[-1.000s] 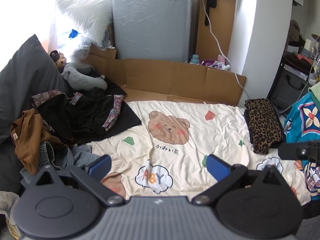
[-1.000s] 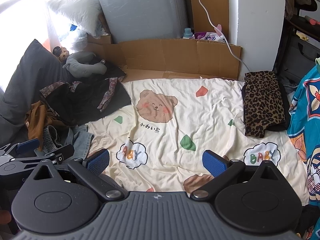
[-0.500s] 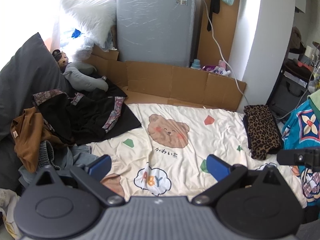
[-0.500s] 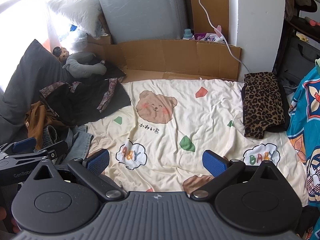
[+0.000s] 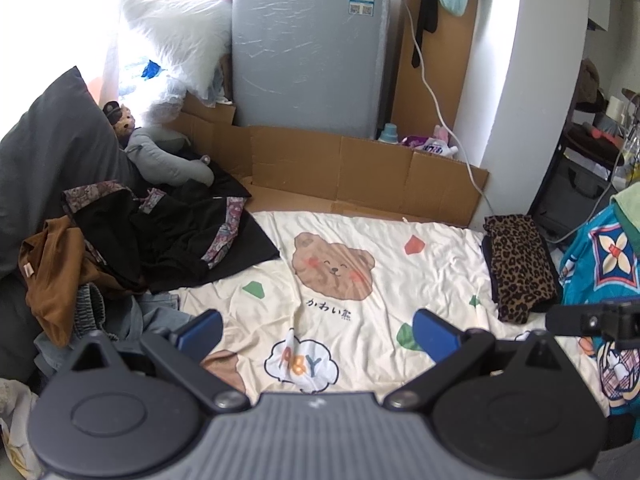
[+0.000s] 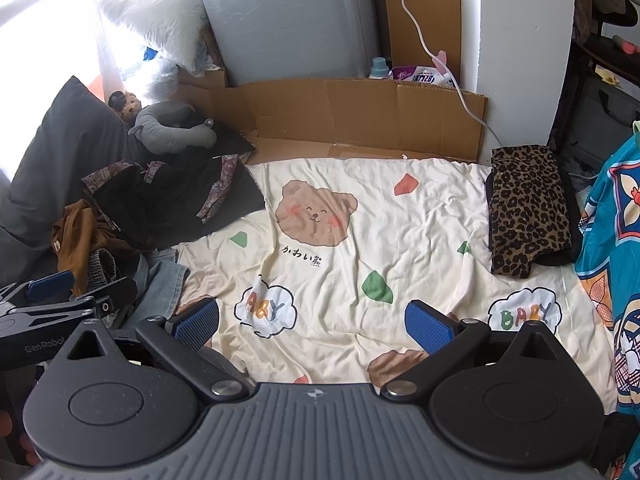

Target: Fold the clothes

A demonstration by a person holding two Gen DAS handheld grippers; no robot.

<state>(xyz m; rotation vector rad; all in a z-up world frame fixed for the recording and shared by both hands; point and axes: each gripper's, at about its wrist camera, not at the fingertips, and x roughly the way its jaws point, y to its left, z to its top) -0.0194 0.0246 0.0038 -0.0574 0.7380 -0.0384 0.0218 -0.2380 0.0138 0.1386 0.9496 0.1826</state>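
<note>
Clothes waited on both sides while the tongs hung empty over the bed: the left gripper had its blue pads spread wide with nothing between them, and the right gripper was just as wide and just as bare, both poised above the near part of the cartoon bear sheet. That cream sheet lay open and free of garments through its middle, which I took to be the working surface kept for folding. At its far right edge sat the leopard-print garment, squared up on something dark, looking like a finished piece set out of the way. On the left the unfolded heap was bunched against a dark pillow: a black garment with patterned trim spilling onto the sheet, a brown garment crumpled nearer, and denim close beside the left tongs. With both tools held wide, I judged a fresh piece from that heap was wanted next.
</note>
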